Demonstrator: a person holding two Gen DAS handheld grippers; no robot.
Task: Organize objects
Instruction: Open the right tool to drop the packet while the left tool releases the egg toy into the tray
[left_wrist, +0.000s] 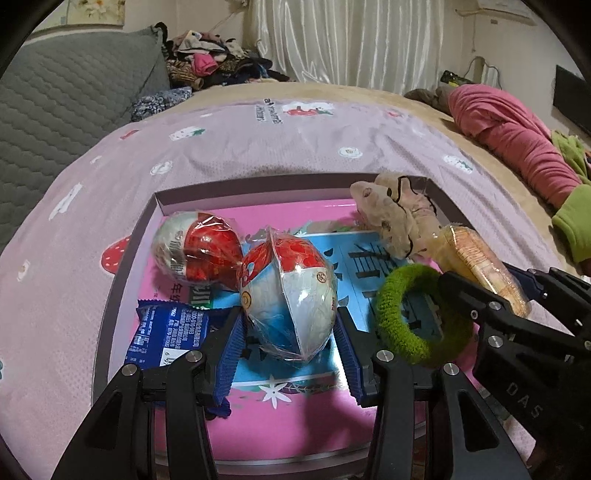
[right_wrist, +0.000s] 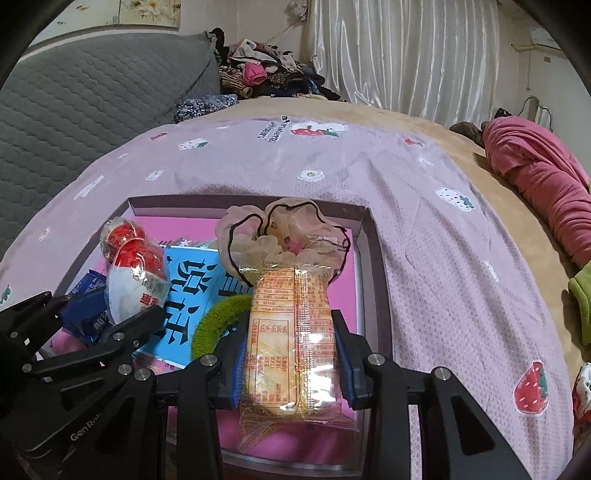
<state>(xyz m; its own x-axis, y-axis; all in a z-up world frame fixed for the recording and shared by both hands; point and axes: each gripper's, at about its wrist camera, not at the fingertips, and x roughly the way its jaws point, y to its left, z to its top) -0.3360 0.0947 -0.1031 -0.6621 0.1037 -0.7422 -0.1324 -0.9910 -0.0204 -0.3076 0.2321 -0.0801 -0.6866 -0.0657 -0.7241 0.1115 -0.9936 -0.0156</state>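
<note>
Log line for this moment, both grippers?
left gripper: shut on egg | right gripper: shut on snack pack | both over box

Soft, even indoor light fills both views, moderately bright with a slight pink cast. The white curtain (left_wrist: 351, 40) shines as if lit from behind. Glare spots sit on the plastic wrap of the egg toy (left_wrist: 291, 295) and the snack packet (right_wrist: 291, 332). Fisheye bending curves the bed (right_wrist: 424, 229) and darkens the corners. Focus is sharp centrally, softer at the edges.
</note>
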